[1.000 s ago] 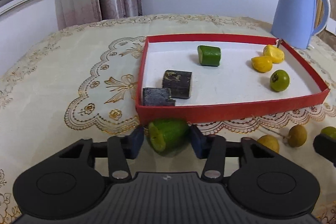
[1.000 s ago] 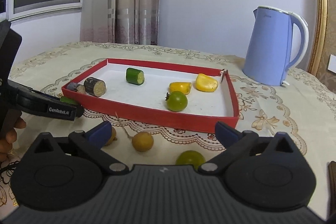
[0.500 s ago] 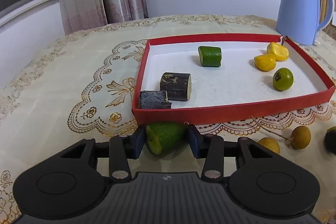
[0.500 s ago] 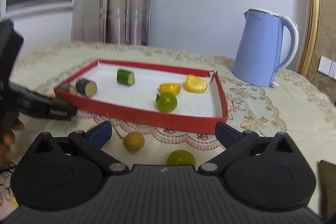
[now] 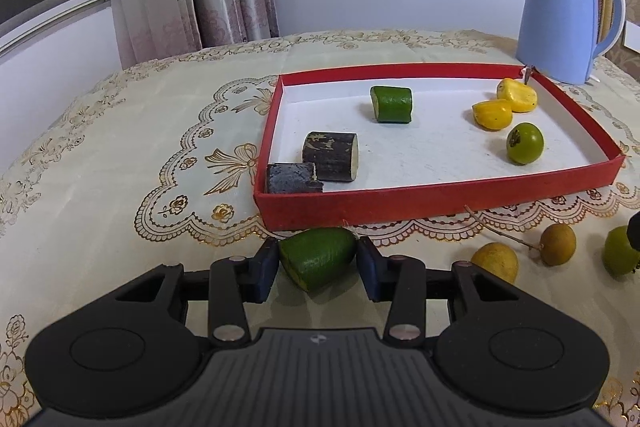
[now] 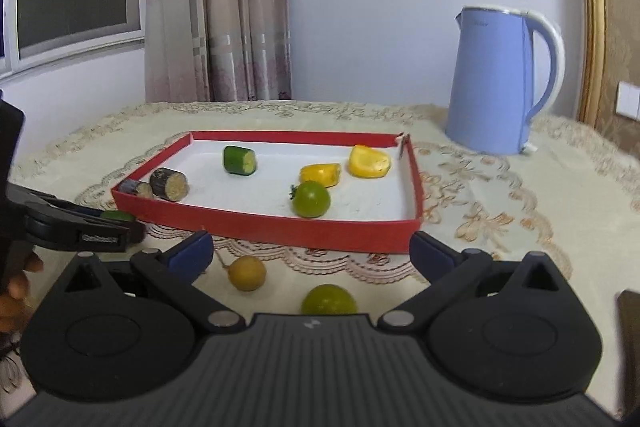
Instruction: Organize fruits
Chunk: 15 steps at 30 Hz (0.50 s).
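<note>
The left gripper [image 5: 318, 261] has lifted slightly, jaws pinching the green fruit piece [image 5: 318, 257] by the red tray [image 5: 400, 205]; right gripper [image 6: 310, 247] jaws spread.

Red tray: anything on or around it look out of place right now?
Yes. The red tray has a torn far corner. Two brown round fruits and a green fruit lie loose on the tablecloth.

Right tongs [image 6: 308, 251] gape above a green fruit [image 6: 329, 299]
</note>
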Available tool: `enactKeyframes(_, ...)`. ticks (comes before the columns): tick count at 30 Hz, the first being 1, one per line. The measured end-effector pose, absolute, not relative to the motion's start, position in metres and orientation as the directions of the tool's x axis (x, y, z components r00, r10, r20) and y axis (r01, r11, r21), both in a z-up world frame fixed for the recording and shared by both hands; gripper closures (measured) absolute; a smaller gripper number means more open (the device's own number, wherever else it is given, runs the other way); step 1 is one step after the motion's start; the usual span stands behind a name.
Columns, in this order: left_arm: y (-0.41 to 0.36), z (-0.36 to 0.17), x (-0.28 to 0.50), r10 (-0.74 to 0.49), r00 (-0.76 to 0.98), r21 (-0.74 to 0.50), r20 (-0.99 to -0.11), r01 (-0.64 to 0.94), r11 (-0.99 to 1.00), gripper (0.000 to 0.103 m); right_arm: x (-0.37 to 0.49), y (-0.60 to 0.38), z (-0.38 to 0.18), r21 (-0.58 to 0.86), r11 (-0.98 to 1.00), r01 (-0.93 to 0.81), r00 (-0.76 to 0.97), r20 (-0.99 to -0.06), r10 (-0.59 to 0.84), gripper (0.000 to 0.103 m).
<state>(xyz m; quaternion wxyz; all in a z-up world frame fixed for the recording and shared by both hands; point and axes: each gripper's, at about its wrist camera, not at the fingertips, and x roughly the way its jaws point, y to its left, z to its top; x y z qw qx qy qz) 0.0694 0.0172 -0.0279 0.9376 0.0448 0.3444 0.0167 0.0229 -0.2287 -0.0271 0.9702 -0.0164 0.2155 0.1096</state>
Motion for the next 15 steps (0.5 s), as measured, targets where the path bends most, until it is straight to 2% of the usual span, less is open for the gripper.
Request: enactKeyframes(15,0.0123,-0.032,0.0743,0.085,0.757,0.129,-0.648,0.0,0.992,0.061,0.0178,-0.2297,-0.0246,-0.034,0.978,-0.206,0.886,-0.431,0.172,0.0)
